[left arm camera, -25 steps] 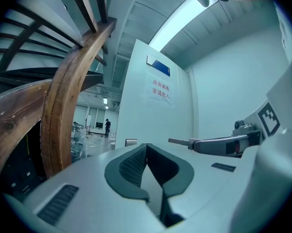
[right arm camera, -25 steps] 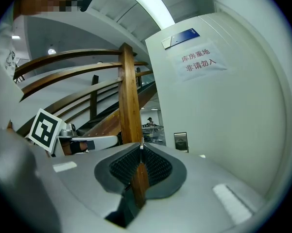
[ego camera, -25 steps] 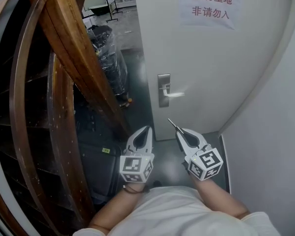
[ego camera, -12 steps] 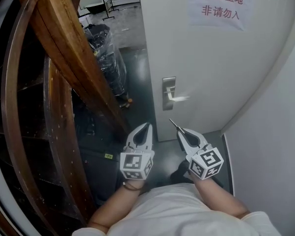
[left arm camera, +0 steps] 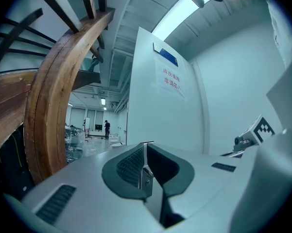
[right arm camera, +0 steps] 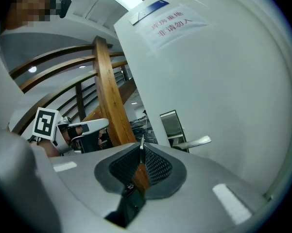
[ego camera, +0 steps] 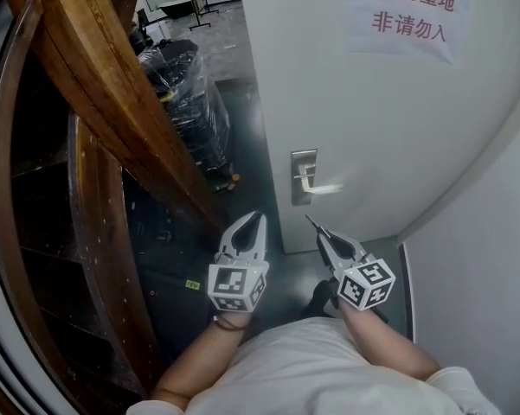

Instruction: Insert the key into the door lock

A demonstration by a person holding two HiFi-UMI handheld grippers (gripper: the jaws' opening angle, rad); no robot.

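The right hand-held gripper (ego camera: 322, 236) is pinching the key (ego camera: 312, 224), thin blade poking out past the tips toward the white door (ego camera: 372, 111), and it's well short of the metal lock plate (ego camera: 304, 176), open air between them. The left hand-held gripper (ego camera: 253, 223) rides alongside, jaws pressed together on nothing. Now the risks, as I read it: the keyhole is too small to pick out on that plate, so a blind approach could land the tip on bare metal and skid. The lever handle (ego camera: 326, 188) juts out across the plate; come in at that height and the jaws knock it. And the door stands ajar, so a hard push may swing it away rather than seat the key. A blade pinched that far back could also twist in the grip.
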